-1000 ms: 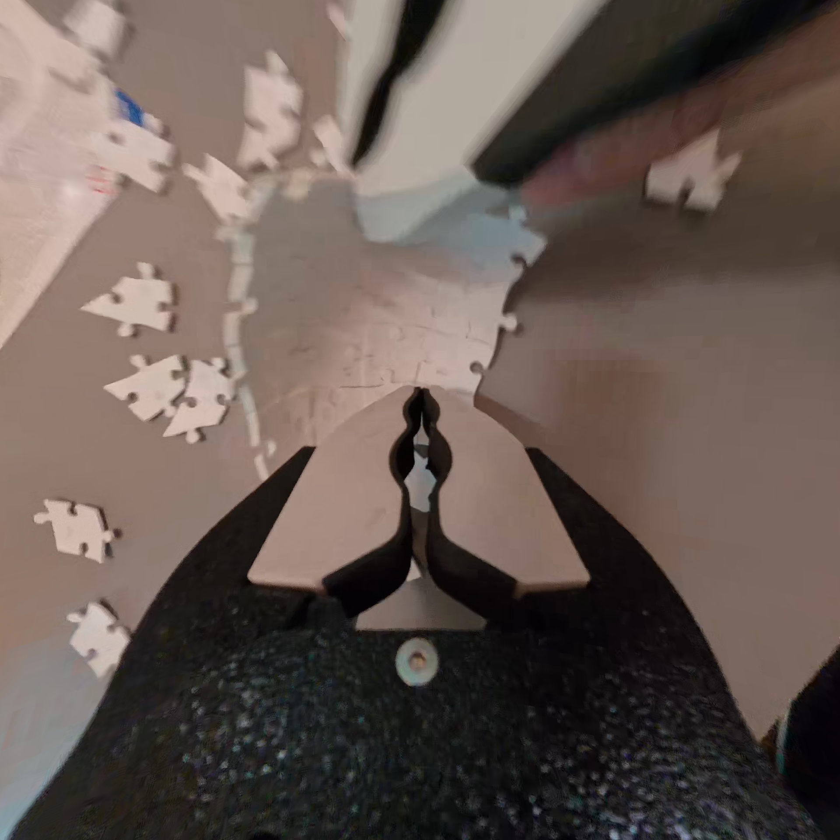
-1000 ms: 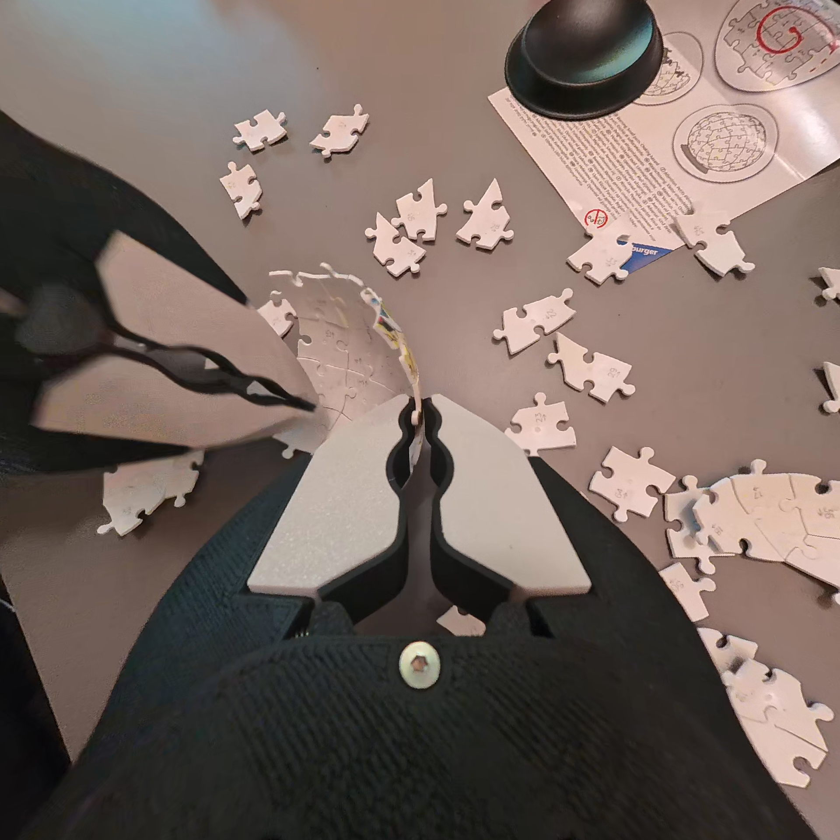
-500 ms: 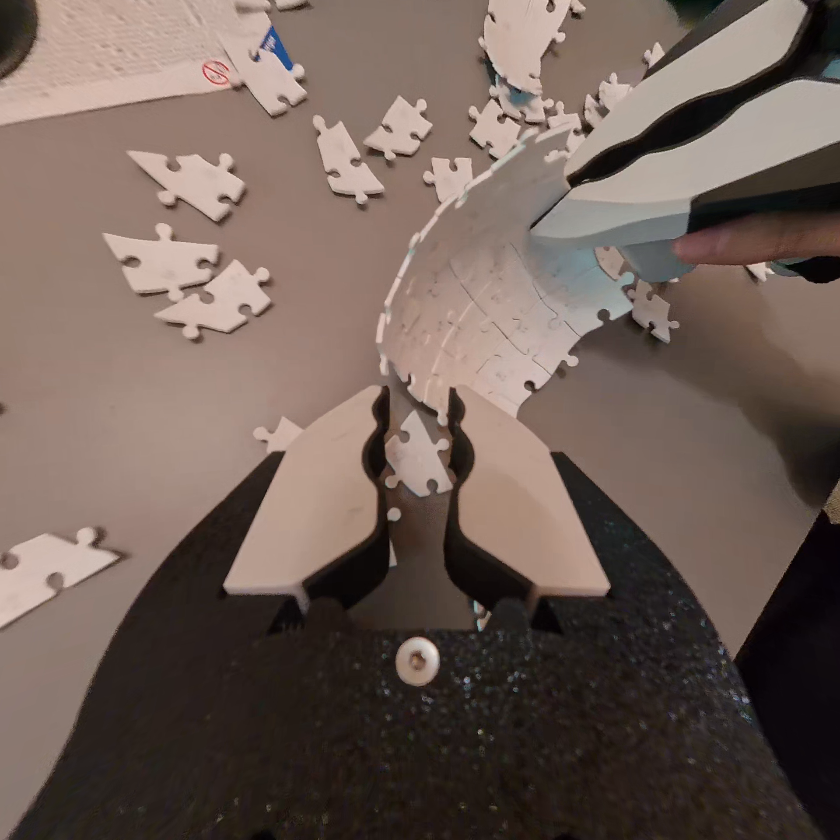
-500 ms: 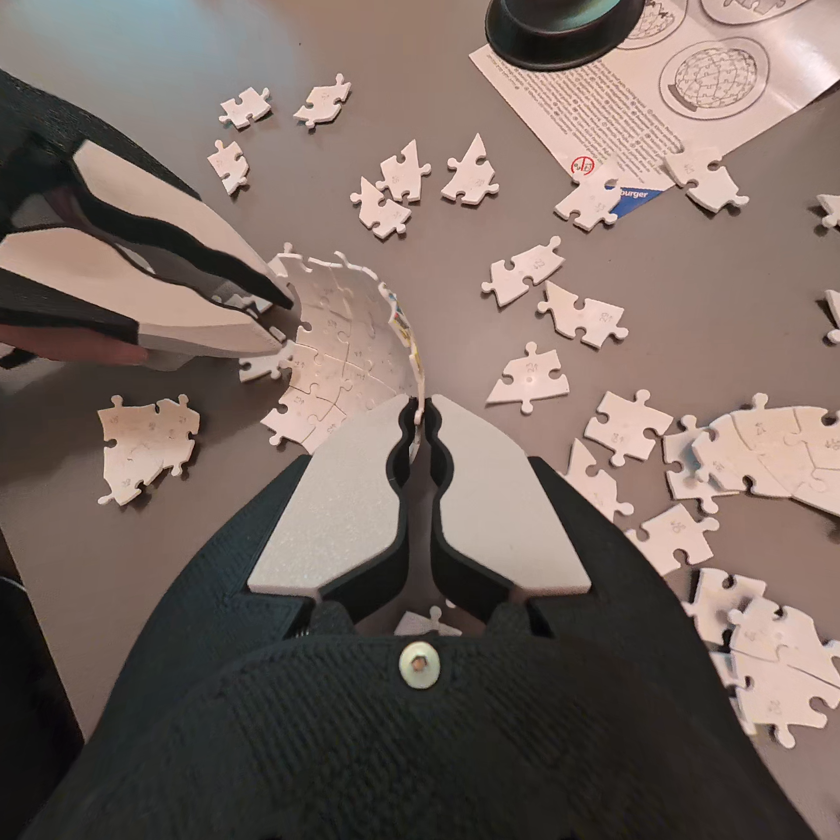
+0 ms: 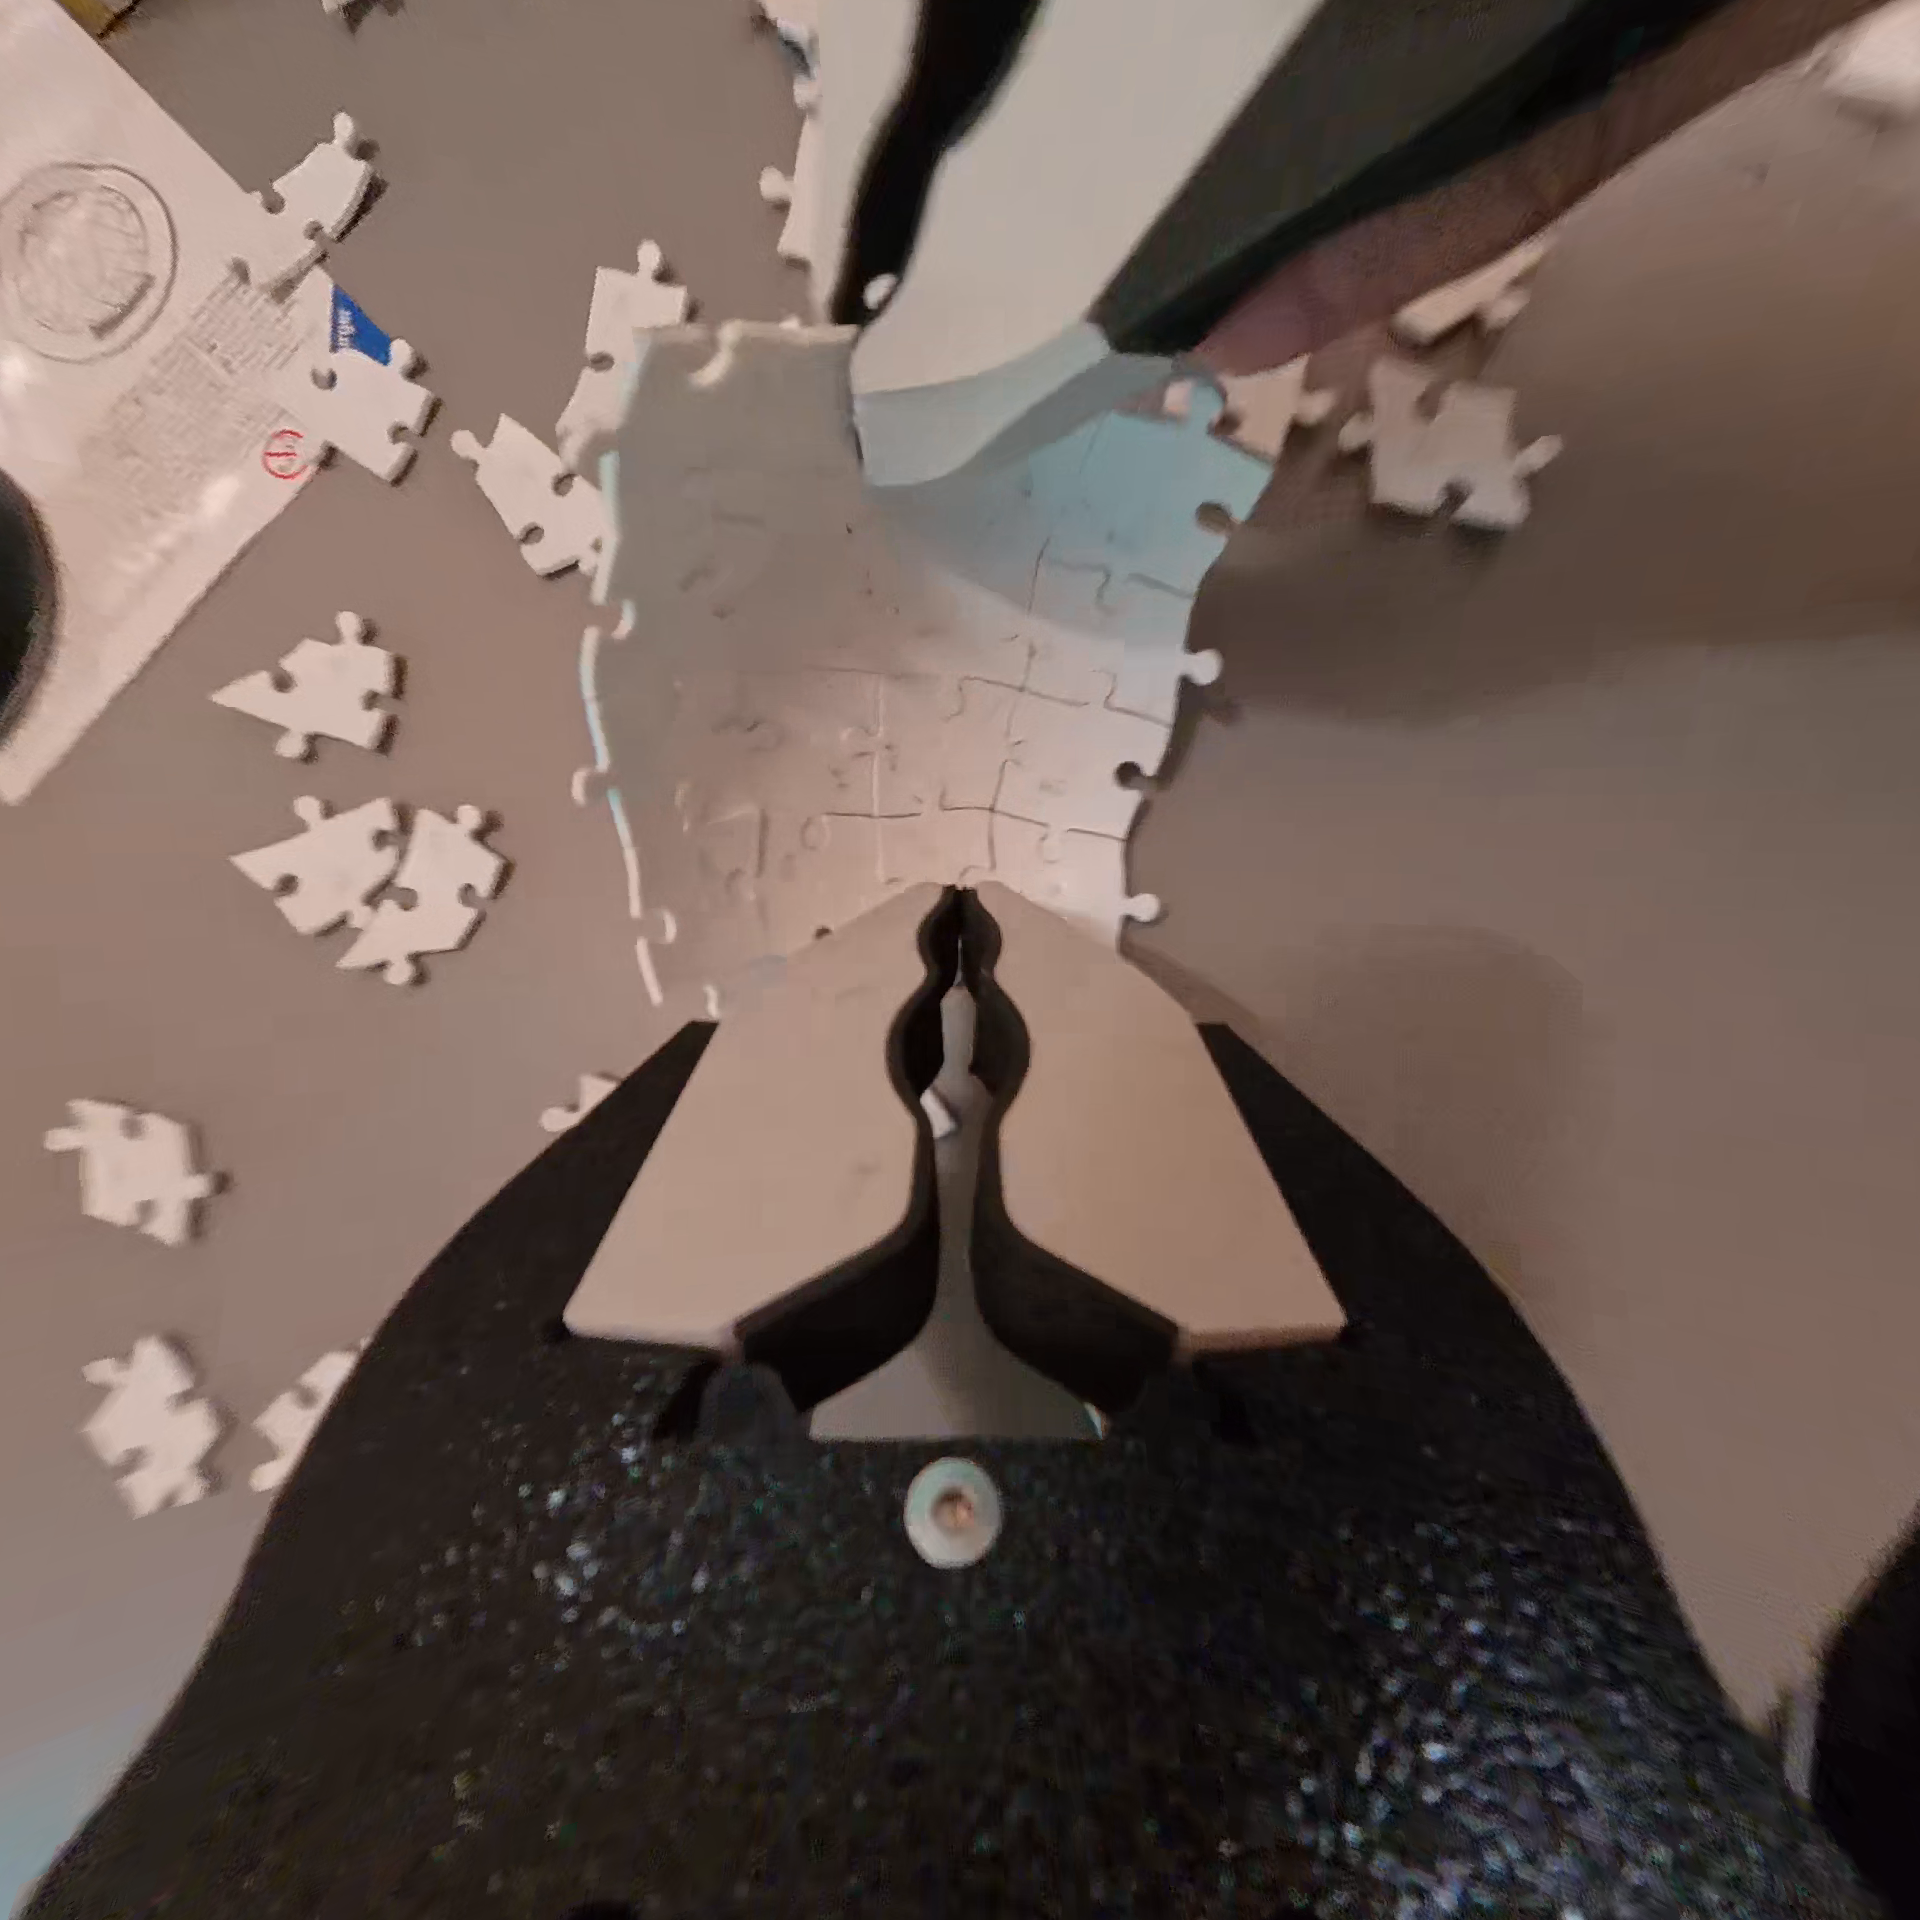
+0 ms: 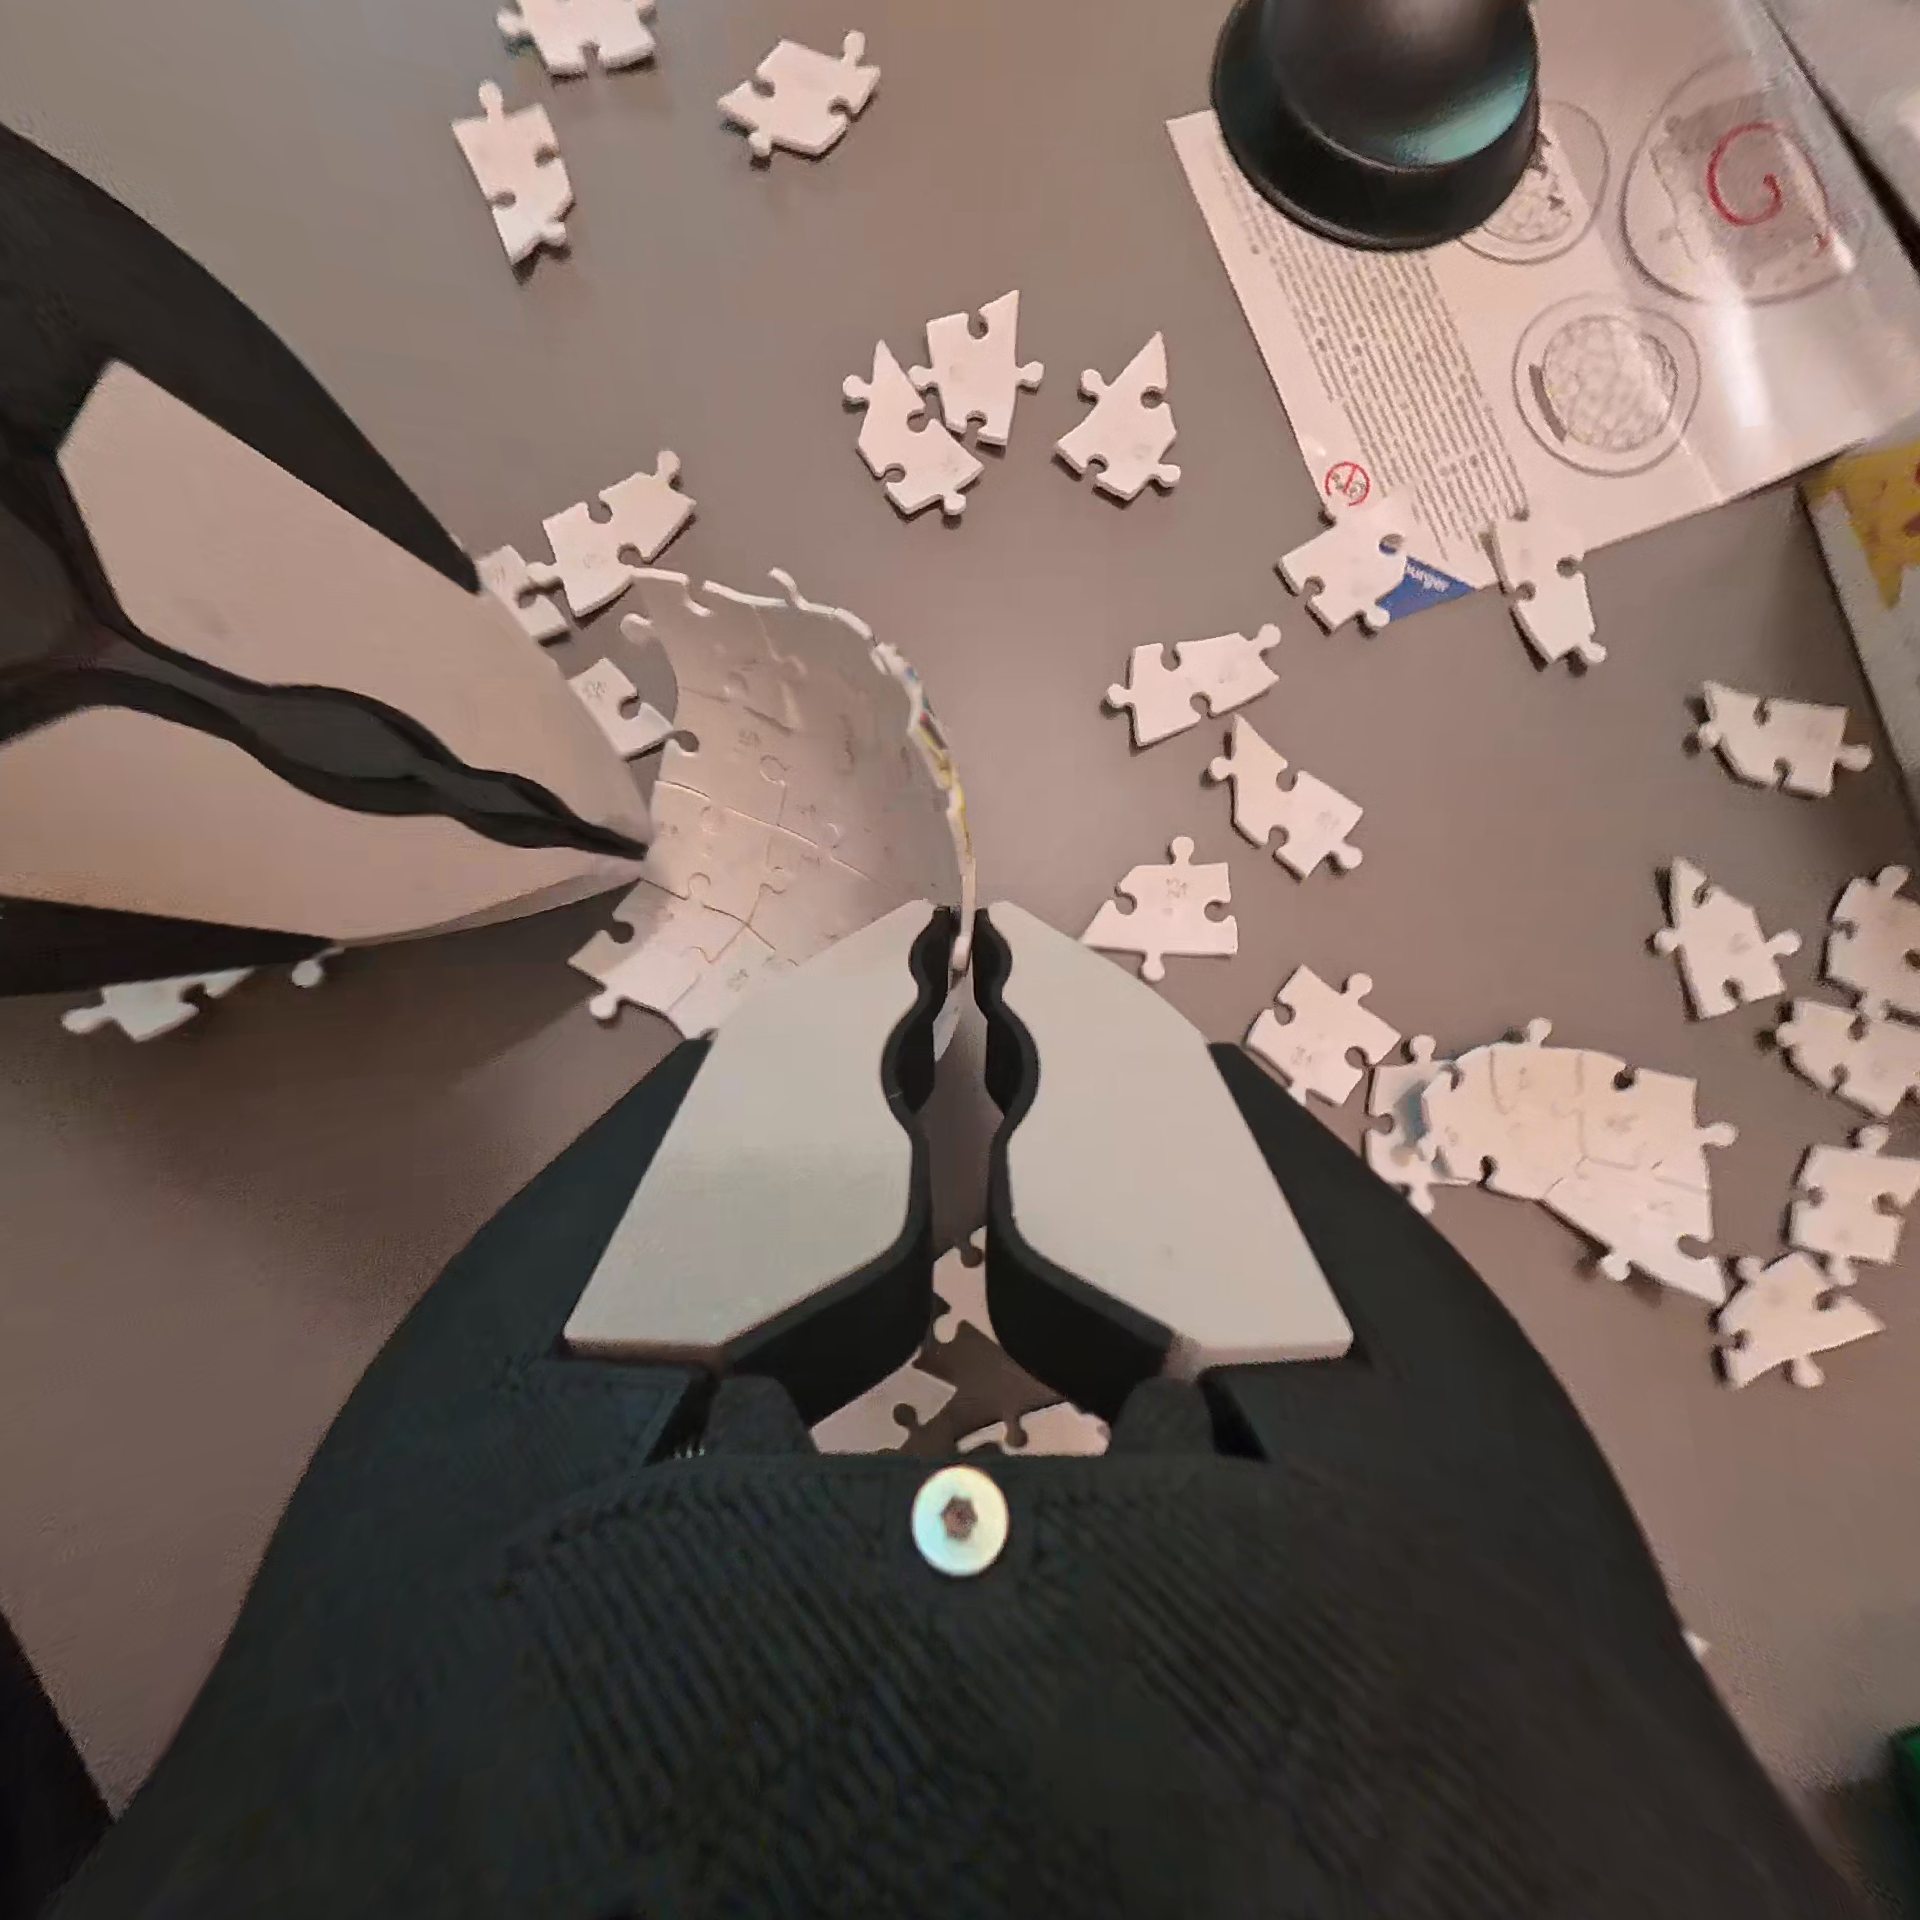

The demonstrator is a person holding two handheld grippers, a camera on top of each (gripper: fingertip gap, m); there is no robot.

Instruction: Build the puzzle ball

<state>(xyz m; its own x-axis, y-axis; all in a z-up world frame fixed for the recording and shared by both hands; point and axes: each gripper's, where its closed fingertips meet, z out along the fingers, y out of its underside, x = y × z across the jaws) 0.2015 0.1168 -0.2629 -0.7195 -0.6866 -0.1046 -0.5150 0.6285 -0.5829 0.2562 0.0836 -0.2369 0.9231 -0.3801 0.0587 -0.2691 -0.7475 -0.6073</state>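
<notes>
- The right gripper [image 6: 964,940], at the centre of its view, is clenched on the lower edge of a curved assembled puzzle shell [image 6: 790,790], both pads pressed on the thin white rim.
- The shell stands on edge and arcs up and to the left from those fingertips, its concave white side facing left.
- The left gripper [image 6: 634,847] enters from the left of the frame, its tips closed and touching the shell's inner face.
- In the left wrist view, the left gripper's closed tips [image 5: 957,906] meet the shell's [image 5: 883,675] lower edge; something white shows between the fingers, but it cannot be identified.
- Loose puzzle pieces [image 6: 1184,914] lie scattered over the grey table [image 6: 312,1195].
- A printed instruction sheet [image 6: 1455,343] lies upper right, with a black dome-shaped stand [image 6: 1371,114] on it.
</notes>
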